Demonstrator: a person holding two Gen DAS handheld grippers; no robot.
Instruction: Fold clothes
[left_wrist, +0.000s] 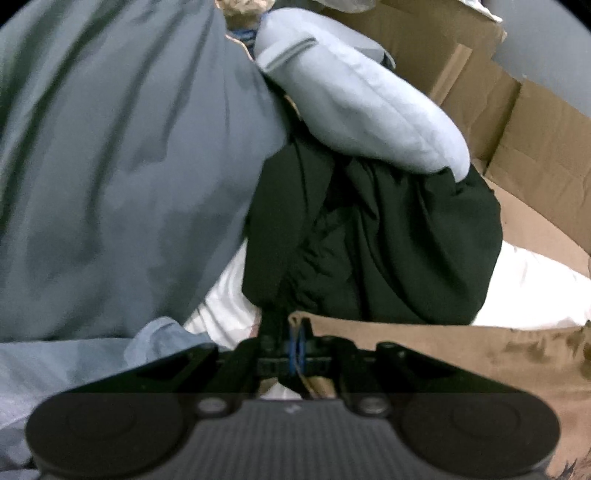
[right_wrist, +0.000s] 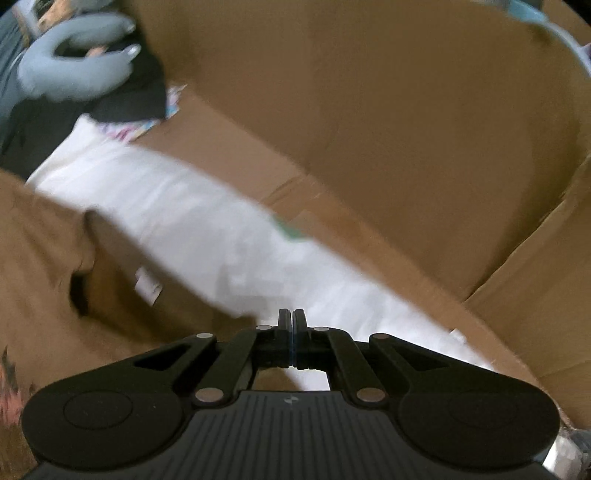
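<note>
A tan-brown garment (left_wrist: 443, 354) lies on a white surface (left_wrist: 229, 310); its edge reaches my left gripper (left_wrist: 291, 332), whose jaws are shut on it. In the right wrist view the same brown garment (right_wrist: 44, 258) spreads over the lower left, with a small white label (right_wrist: 147, 286) showing. My right gripper (right_wrist: 291, 321) has its jaws pressed together over the white surface (right_wrist: 221, 236), with no cloth visibly between them. The view is motion-blurred.
A black garment (left_wrist: 369, 240), a light blue neck pillow (left_wrist: 362, 107) and a grey-blue cloth (left_wrist: 110, 166) lie ahead of the left gripper. Flattened cardboard boxes (right_wrist: 369, 129) fill the far side; cardboard (left_wrist: 517, 129) stands at the right too.
</note>
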